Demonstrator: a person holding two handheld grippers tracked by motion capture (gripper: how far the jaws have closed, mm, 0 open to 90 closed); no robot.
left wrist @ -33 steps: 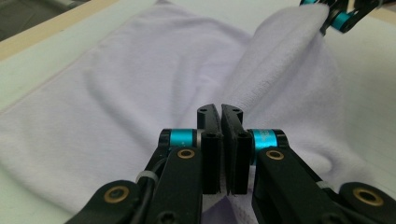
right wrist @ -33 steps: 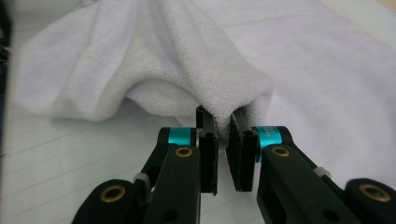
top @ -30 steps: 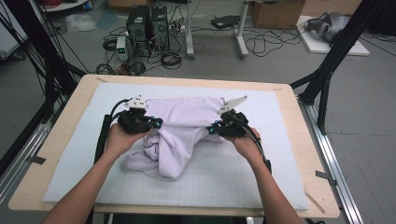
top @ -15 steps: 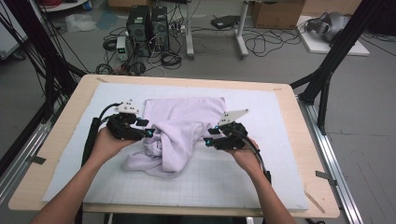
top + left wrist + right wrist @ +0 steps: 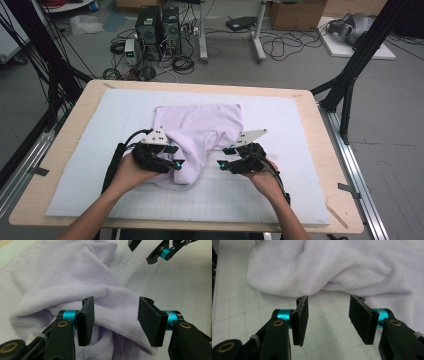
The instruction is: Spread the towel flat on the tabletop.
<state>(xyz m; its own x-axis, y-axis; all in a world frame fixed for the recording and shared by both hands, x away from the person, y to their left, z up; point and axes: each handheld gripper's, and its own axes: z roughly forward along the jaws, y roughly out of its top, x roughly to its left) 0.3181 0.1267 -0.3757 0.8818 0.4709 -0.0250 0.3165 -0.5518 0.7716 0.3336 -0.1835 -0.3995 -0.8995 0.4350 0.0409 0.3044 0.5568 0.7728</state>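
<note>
A lilac cloth (image 5: 200, 125) lies crumpled on the white gridded mat (image 5: 300, 190), its far part flat and its near part bunched. My left gripper (image 5: 176, 156) sits at the cloth's near left side. In the left gripper view its jaws (image 5: 113, 312) have just been opening; a stitched hem of the cloth (image 5: 62, 277) lies between them, and the pads do not press it. My right gripper (image 5: 224, 156) stands on the mat just right of the cloth. Its jaws (image 5: 328, 312) have just been opening too, over bare mat, with the cloth (image 5: 349, 265) just beyond the tips.
The mat covers a wooden table (image 5: 325, 150). Black frame legs (image 5: 350, 85) stand at the table's right and left. Computer towers (image 5: 157, 25) and cables lie on the floor beyond the far edge. The right gripper (image 5: 162, 252) shows at the top right of the left gripper view.
Both grippers, shut on the cloth a second ago, have let it go and opened. Both hands have come nearer to me, and the cloth now lies more gathered between them.
</note>
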